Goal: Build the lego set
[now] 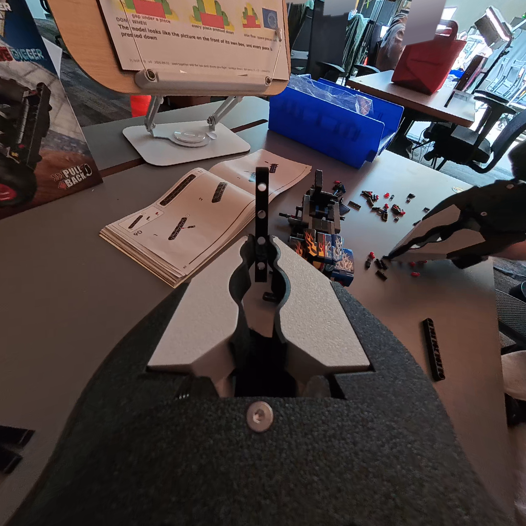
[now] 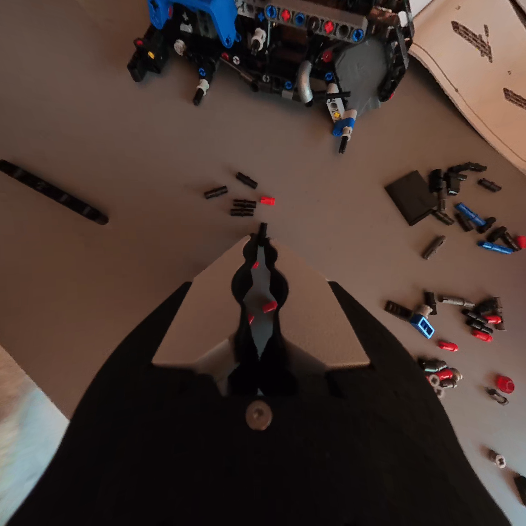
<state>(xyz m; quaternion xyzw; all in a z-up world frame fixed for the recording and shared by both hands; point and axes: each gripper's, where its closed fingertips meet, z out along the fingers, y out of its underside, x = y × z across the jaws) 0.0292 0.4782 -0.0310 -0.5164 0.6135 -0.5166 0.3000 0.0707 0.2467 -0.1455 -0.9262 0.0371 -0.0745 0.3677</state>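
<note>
My left gripper point(image 1: 261, 244) is shut on a black holed beam point(image 1: 262, 213) and holds it upright above the table, with a small black pin point(image 1: 269, 296) at its lower end. The half-built truck point(image 1: 321, 227) with flame panels lies just right of it; it also shows in the right wrist view point(image 2: 284, 51). My right gripper point(image 2: 260, 239) is shut on a small black pin point(image 2: 262, 231), low over the table near several loose black pins point(image 2: 242, 206) and a red pin point(image 2: 267, 200). The right gripper also shows in the left wrist view point(image 1: 390, 256).
The open instruction booklet point(image 1: 199, 219) lies left of the truck. A document stand point(image 1: 187, 136), blue bin point(image 1: 330, 125) and set box point(image 1: 37, 128) stand behind. Another black beam point(image 1: 433, 348) lies near right; it shows in the right view point(image 2: 54, 192). Loose pieces point(image 2: 469, 210) scatter right. Some 25 centimetres of space lies between my two pairs of fingers.
</note>
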